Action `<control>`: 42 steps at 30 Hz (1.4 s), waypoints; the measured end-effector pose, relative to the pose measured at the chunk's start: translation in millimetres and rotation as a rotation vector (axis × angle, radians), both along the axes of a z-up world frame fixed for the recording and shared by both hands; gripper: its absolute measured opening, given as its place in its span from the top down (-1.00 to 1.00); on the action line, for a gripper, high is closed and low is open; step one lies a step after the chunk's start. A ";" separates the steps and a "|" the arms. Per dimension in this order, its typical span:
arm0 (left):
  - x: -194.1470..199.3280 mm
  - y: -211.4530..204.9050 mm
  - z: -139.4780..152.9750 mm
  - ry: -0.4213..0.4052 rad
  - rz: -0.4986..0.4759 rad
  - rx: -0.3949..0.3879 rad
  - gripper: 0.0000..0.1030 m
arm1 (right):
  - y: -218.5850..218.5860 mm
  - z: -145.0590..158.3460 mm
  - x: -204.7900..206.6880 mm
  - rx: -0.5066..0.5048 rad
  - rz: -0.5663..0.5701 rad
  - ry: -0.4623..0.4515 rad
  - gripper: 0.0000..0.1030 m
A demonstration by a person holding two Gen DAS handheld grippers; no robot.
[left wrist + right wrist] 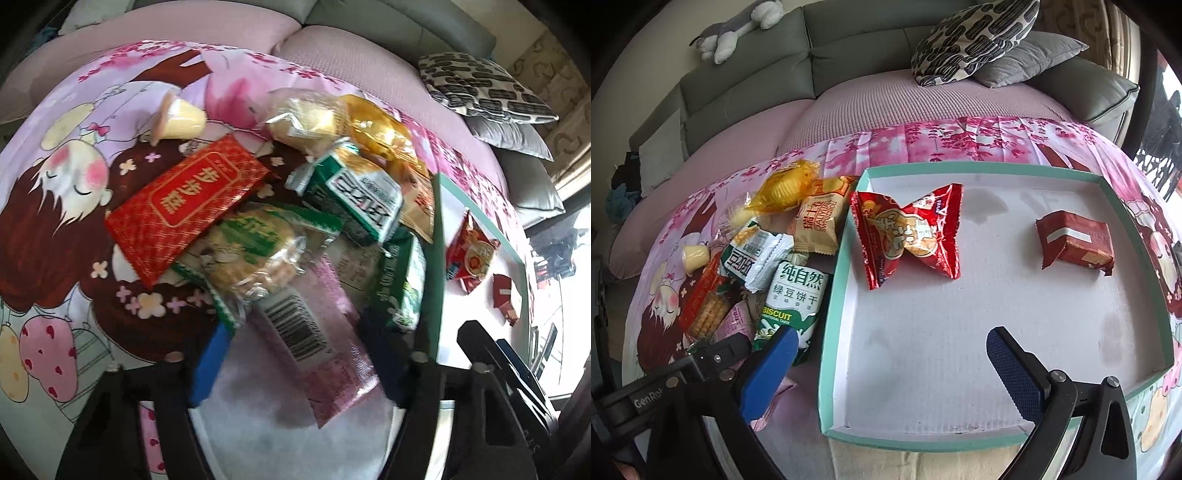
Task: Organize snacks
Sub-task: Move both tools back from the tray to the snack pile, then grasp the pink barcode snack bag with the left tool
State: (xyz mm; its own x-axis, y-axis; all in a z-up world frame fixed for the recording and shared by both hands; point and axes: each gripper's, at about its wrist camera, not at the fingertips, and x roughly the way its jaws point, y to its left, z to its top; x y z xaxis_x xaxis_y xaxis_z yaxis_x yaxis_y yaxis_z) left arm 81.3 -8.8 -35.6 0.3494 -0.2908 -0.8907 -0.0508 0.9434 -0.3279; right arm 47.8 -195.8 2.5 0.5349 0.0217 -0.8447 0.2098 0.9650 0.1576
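Left gripper (295, 350) jaws partly closed around pink barcode packet (314, 354) left of teal tray (827, 332); contact unclear. Right gripper (890, 354) wide open, empty, over tray.

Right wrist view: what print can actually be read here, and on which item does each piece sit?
"纯自然", "绿豆饼干", "BISCUIT": green-and-white biscuit packet beside the tray.
"GenRo", then cut off: black body of the left hand-held gripper.
Red twisted snack packet in the tray: print crumpled, unreadable.
Beige pastry packet: print upside down and too small.
Dark red packet: no legible text.
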 end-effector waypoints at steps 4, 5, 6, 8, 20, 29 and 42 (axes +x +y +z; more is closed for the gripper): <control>0.8 -9.8 0.9 -0.005 -0.022 0.009 -0.10 | -1.9 -1.0 0.3 0.004 -0.007 0.004 -1.00; 0.5 -11.3 1.2 -0.005 -0.024 0.006 -0.10 | -2.0 -1.2 0.4 0.004 -0.007 0.004 -1.00; 1.0 -12.7 1.0 -0.003 -0.022 0.006 -0.10 | -2.0 -1.3 0.4 0.005 -0.007 0.004 -1.00; 2.0 -15.2 -0.8 0.002 -0.033 0.013 -0.10 | -1.6 -1.8 0.9 0.006 -0.007 0.006 -1.00; 7.0 -23.8 -8.6 0.000 -0.066 0.043 0.02 | -1.2 -3.9 1.3 0.006 -0.009 0.016 -1.00; 4.2 -20.6 3.1 -0.030 -0.060 0.041 0.14 | -3.1 -3.7 1.7 0.010 -0.016 0.018 -1.00; -3.8 -17.0 28.3 -0.099 -0.086 0.003 0.19 | -8.2 -1.8 0.4 0.012 -0.038 0.004 -1.00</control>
